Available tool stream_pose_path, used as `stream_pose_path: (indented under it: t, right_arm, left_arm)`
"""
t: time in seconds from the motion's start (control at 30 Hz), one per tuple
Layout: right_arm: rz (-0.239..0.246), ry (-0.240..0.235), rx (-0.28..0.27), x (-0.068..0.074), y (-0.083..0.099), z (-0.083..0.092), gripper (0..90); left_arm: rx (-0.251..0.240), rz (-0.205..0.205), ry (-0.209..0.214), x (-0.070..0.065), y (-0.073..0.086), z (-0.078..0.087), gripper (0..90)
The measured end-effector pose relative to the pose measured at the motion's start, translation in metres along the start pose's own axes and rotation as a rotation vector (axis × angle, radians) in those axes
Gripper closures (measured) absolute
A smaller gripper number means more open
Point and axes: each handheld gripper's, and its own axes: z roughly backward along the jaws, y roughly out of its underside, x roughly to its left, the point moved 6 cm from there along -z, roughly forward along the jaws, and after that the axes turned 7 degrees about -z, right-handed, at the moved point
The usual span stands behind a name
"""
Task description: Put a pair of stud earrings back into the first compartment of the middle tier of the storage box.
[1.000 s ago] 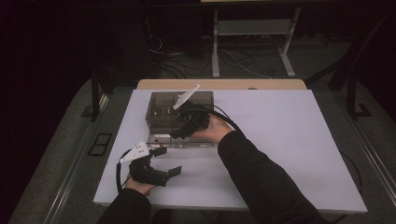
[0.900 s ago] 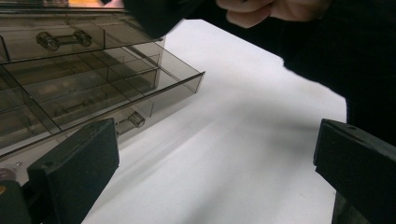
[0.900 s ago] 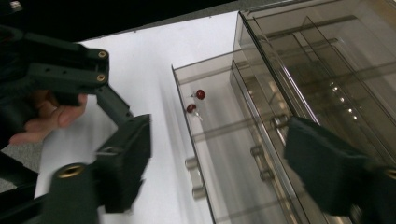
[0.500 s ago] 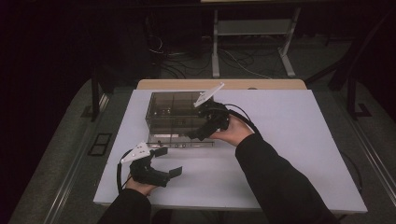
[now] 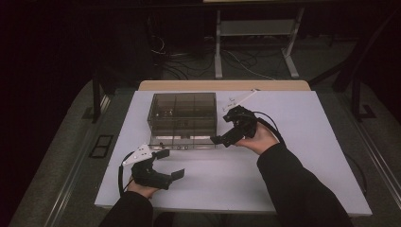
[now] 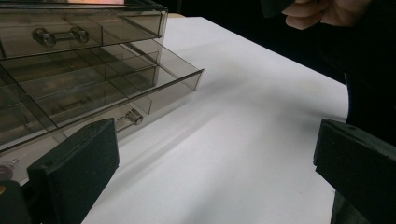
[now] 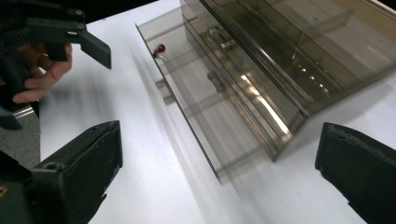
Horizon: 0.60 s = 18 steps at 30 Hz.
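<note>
Nearest me, my left gripper [image 5: 168, 164] rests low over the white table [image 5: 293, 189], jaws spread with nothing between them, bare tabletop stretching open to its right. Just beyond it juts the front edge of the pulled-out bottom drawer [image 5: 182, 142] of the smoky clear drawer box [image 5: 183, 111], which sits toward the table's far left. My right gripper [image 5: 222, 137] hangs at the drawer's right corner; its jaws have just been opening and now stand wide, holding nothing. Right of it the table runs open to its edge.
</note>
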Motion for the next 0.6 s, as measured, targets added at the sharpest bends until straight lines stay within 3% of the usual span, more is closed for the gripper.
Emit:
stream_pose_path:
  t: [0.6]
  right_arm:
    - [-0.111, 0.048, -0.082, -0.020, 0.065, 0.039, 0.2]
  left_arm:
    - [0.003, 0.002, -0.005, 0.000, 0.001, 0.000, 0.0]
